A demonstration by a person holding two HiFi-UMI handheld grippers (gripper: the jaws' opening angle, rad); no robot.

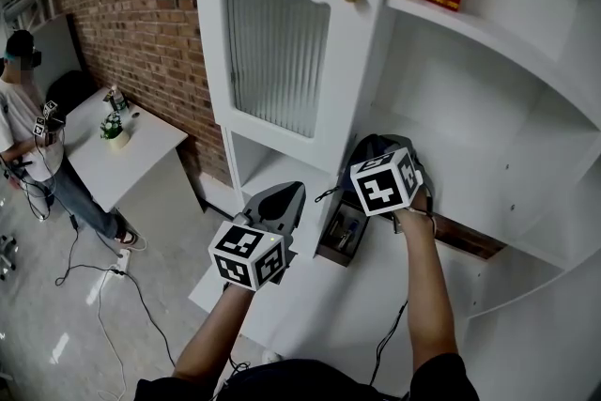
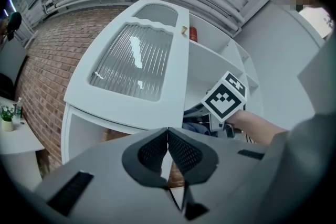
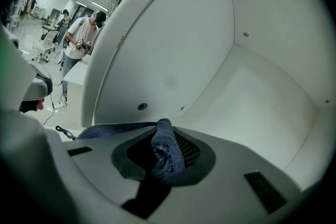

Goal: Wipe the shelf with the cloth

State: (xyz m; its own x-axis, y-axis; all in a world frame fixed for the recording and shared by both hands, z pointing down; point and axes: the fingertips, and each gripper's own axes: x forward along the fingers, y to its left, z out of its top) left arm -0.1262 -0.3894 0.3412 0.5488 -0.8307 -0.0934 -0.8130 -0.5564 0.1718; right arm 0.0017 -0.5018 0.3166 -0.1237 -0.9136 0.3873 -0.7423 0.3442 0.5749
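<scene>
Blue cloth (image 3: 166, 150) between right tongs (image 3: 164, 132)

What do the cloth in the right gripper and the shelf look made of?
Cloth: soft blue woven or knit fabric, by its texture and folds. Shelf: probably painted or laminated board, smooth matte white with screw heads in its wall.

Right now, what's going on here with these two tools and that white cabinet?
A person stands at a white shelf unit with a two-jaw tool in each hand. The right tool is shut on a dark blue cloth and reaches into an open compartment of the unit. Whether the cloth touches the surface isn't clear. The left tool is shut on nothing and hangs outside the unit, below the ribbed glass door.
</scene>
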